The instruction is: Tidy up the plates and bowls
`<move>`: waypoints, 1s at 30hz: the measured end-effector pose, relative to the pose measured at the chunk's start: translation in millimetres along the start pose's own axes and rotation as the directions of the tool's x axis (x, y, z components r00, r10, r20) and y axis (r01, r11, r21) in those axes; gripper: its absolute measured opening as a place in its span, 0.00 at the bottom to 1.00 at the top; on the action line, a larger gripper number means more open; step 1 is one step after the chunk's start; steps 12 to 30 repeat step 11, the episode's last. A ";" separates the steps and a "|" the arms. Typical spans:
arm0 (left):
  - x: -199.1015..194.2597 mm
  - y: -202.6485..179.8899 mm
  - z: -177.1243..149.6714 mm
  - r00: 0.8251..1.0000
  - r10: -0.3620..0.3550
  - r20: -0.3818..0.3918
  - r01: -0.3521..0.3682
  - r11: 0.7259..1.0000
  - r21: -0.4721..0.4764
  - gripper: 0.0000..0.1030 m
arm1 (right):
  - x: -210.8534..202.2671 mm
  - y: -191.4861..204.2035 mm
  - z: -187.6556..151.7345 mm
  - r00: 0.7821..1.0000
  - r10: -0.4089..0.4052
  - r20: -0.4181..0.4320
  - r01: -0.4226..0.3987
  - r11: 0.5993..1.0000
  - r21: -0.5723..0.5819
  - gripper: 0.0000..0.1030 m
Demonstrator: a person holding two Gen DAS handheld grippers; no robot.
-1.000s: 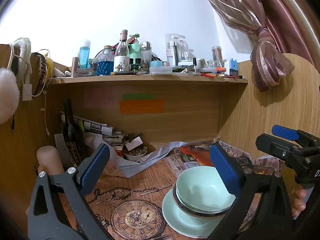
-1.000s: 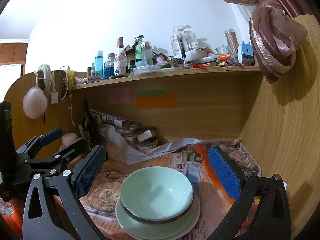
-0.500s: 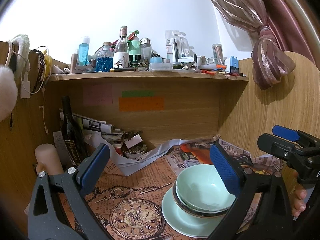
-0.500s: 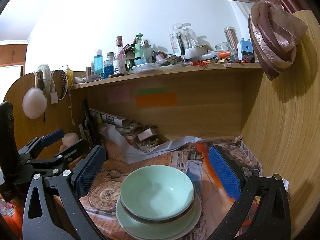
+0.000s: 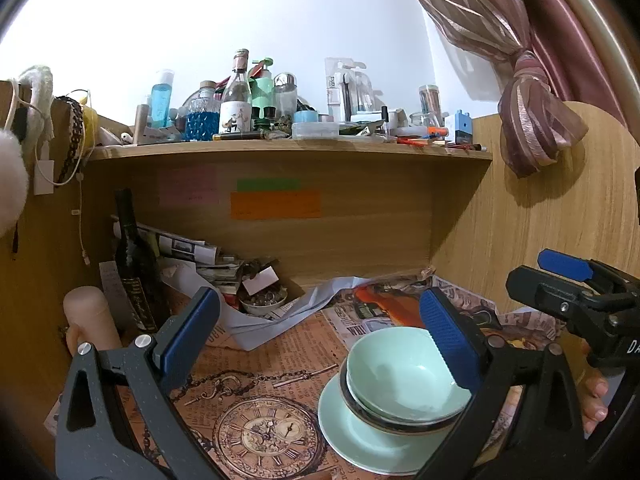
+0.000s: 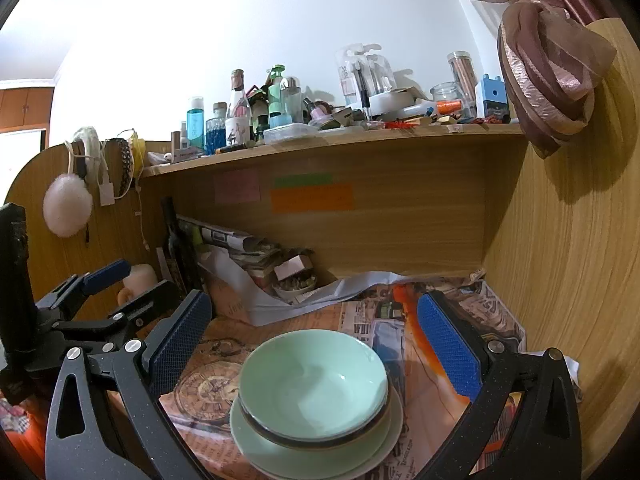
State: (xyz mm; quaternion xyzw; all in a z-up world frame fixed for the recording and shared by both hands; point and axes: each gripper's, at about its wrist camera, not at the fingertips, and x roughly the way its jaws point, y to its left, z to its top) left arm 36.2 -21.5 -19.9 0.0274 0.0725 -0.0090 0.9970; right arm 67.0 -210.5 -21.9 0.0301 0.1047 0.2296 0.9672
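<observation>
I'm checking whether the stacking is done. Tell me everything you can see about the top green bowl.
The top green bowl is pale mint, glossy and ceramic-looking, round, upright and empty. It nests inside a second bowl with a dark band under its rim, and that one stands on a matching green plate on the newspaper-covered desk. Neither gripper touches it: the right gripper and the left gripper are both open.

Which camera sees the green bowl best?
The right wrist view: the green bowl sits whole between the open fingers, stacked on another bowl and a plate. In the left wrist view, a blue pad hides part of its rim.
</observation>
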 end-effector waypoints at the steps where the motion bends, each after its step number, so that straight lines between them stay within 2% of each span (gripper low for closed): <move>1: -0.2 0.1 -0.2 1.000 -0.001 0.000 0.001 1.000 -0.003 0.99 | 0.7 -0.5 -0.2 1.000 0.001 -0.001 -0.001 1.000 0.000 1.00; 30: 2.9 0.2 -0.8 1.000 0.005 -0.007 -0.005 1.000 -0.019 0.99 | 6.7 -4.4 -2.2 1.000 -0.002 -0.019 0.002 1.000 0.015 1.00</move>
